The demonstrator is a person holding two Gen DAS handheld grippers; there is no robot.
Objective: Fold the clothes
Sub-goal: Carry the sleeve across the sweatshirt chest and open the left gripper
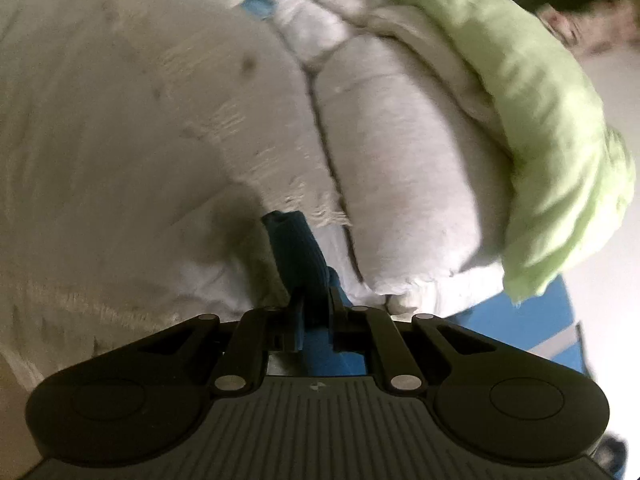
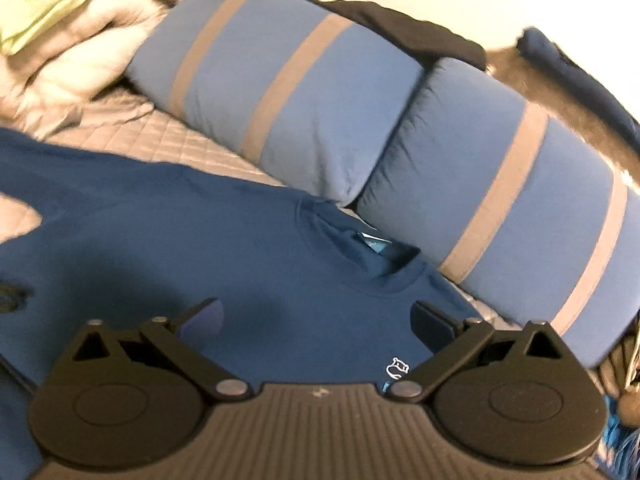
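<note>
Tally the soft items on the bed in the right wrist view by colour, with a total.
Dark blue sweatshirt: 1
Light blue pillows with grey stripes: 2, one further back, one nearer
Lime green cloth: 1
White duvet: 1
Black garment behind the pillows: 1
Total: 6

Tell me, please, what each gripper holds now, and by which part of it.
The left gripper is shut on a ribbed end of the blue sweatshirt, apparently a cuff or hem; which one cannot be told. The right gripper is open above the sweatshirt's chest and holds nothing.
</note>
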